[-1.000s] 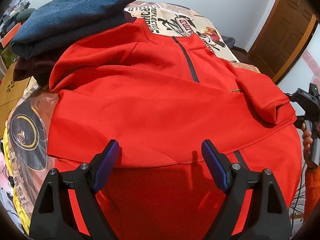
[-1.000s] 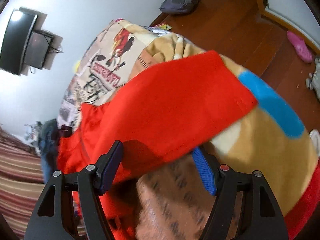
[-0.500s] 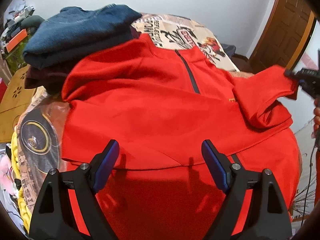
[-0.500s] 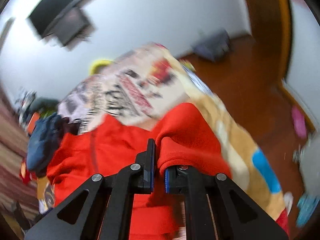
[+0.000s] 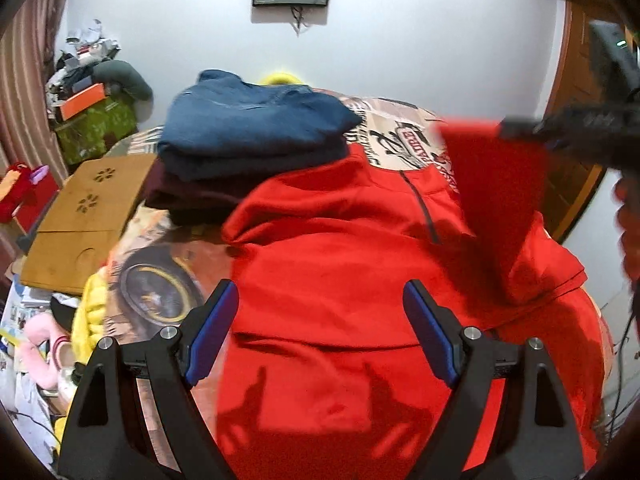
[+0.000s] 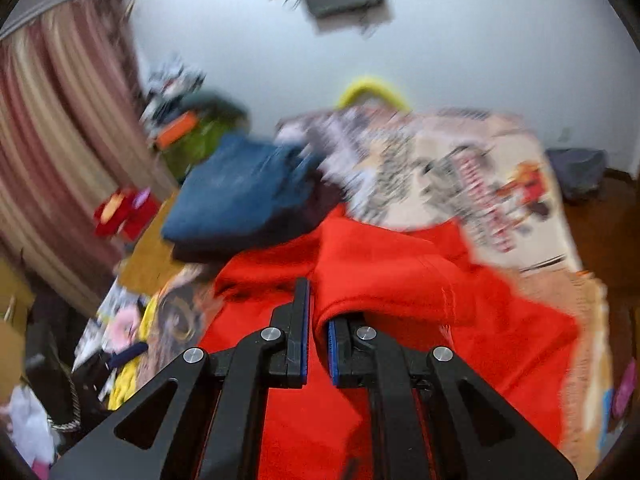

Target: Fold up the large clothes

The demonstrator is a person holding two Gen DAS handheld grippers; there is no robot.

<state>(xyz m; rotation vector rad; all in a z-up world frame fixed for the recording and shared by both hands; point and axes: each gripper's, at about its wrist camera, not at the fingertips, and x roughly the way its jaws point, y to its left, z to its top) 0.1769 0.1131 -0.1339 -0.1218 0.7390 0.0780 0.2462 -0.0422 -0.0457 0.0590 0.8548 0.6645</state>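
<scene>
1. Red quarter-zip pullover lay front-up on the bed's printed blanket, beside the folded-clothes stack.
2. Your right tool was clamped on the sleeve, cuff raised over the chest.
3. Left tool hung wide, empty, above the hem.
4. Best bet: carry the sleeve straight across the chest, lay it flat, release only once it's down.
5. Risk: the sleeve bunching at the shoulder.

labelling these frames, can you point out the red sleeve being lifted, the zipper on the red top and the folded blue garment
red sleeve (image 5: 496, 184): left wrist view, middle of the raised cloth.
zipper (image 5: 424, 212): left wrist view, midway along the dark line below the collar.
folded blue garment (image 5: 252, 128): left wrist view, top face of the stack.
</scene>
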